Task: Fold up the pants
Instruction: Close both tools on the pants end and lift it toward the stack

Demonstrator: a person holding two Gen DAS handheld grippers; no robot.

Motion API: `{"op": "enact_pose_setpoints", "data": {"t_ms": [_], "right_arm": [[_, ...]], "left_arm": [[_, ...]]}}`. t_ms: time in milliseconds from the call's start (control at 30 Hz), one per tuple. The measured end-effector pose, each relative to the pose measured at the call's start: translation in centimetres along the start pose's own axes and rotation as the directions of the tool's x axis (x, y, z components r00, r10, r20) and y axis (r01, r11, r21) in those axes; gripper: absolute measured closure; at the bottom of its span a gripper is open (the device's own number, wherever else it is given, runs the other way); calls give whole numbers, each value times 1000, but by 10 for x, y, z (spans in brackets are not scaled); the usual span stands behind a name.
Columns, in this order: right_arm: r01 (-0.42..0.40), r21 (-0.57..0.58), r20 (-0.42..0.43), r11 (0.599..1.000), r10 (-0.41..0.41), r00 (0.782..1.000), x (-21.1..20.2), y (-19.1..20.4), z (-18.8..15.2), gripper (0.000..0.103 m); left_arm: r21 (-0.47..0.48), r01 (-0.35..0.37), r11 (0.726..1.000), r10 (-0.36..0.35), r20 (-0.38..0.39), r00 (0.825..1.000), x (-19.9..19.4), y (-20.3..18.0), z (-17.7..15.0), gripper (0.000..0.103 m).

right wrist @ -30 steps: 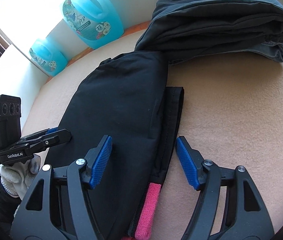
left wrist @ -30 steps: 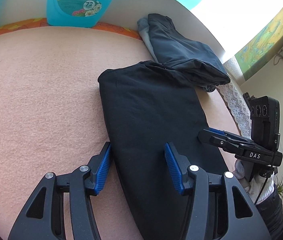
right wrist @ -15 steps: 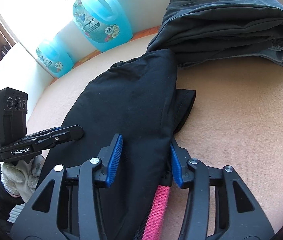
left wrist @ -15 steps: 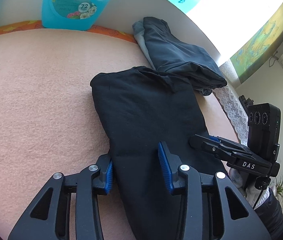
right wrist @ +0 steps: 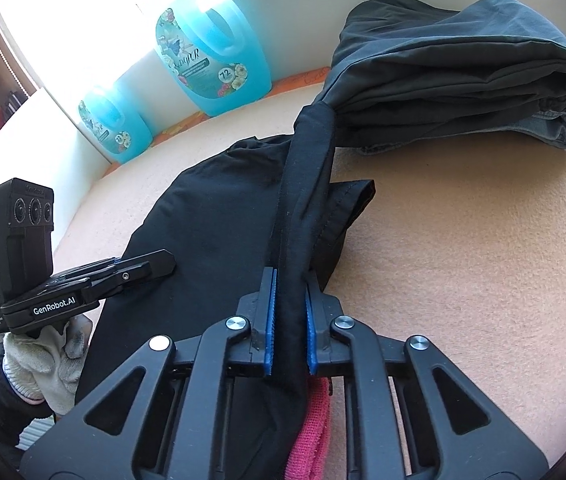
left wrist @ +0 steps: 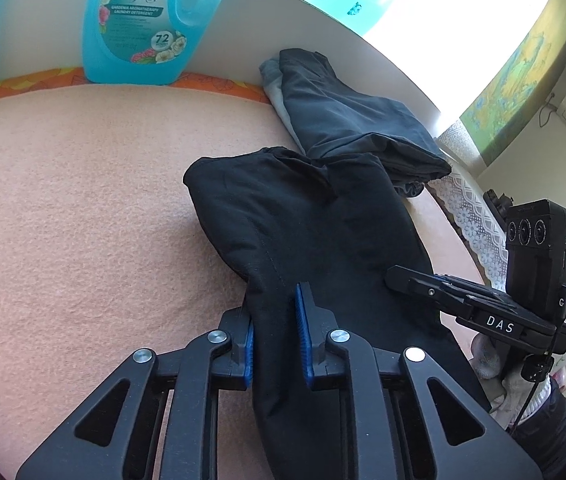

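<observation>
1. Nearest, at 6 o'clock of its own view, the left gripper (left wrist: 277, 336) has its blue-padded jaws closing on a pinched ridge of the black, soft woven pants (left wrist: 315, 240); cloth fills the gap between the pads.
2. The right gripper (right wrist: 289, 320) is likewise closing, clenched on a raised fold along the pants' right edge, with a pink ribbed waistband (right wrist: 311, 432) showing just beneath it.
3. The pants lie lengthwise on the peach felt-covered table (left wrist: 75, 220), running from 6 towards 12 o'clock. They look already doubled, leg over leg; the crosswise folds are, I judge, still to do, so the task is roughly at its middle.
4. At 1 o'clock, touching the pants' far end, sits a folded stack of dark grey trousers (right wrist: 455, 80). It crowds the far end, so a fold carried forward could snag or land on it.
5. Farthest, at 11 to 12 o'clock against the white wall, stand translucent blue detergent jugs (right wrist: 211, 64), well clear of the work.
</observation>
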State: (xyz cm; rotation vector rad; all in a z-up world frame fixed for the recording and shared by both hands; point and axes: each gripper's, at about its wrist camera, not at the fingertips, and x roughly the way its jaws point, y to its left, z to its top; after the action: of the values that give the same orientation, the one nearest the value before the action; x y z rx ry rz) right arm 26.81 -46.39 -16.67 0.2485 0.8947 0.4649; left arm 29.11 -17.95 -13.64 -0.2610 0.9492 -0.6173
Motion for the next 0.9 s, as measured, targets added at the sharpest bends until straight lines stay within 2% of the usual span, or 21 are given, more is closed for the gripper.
{"op": "enact_pose_setpoints", "data": {"t_ms": [167, 500, 733, 900], "right_arm": [[9, -1, 11, 1000, -9, 1000, -6, 4, -1, 92], [32, -48, 89, 998, -27, 996, -39, 24, 0, 94], [53, -84, 189, 995, -36, 981, -80, 38, 17, 94], [112, -96, 257, 989, -84, 963, -106, 42, 44, 94]], "left_arm": [[53, -21, 998, 19, 26, 999, -9, -13, 1, 93], [81, 3, 997, -10, 87, 996, -30, -31, 7, 95], [121, 37, 992, -53, 134, 990, -43, -57, 31, 95], [184, 32, 982, -63, 165, 984, -46, -81, 58, 95]]}}
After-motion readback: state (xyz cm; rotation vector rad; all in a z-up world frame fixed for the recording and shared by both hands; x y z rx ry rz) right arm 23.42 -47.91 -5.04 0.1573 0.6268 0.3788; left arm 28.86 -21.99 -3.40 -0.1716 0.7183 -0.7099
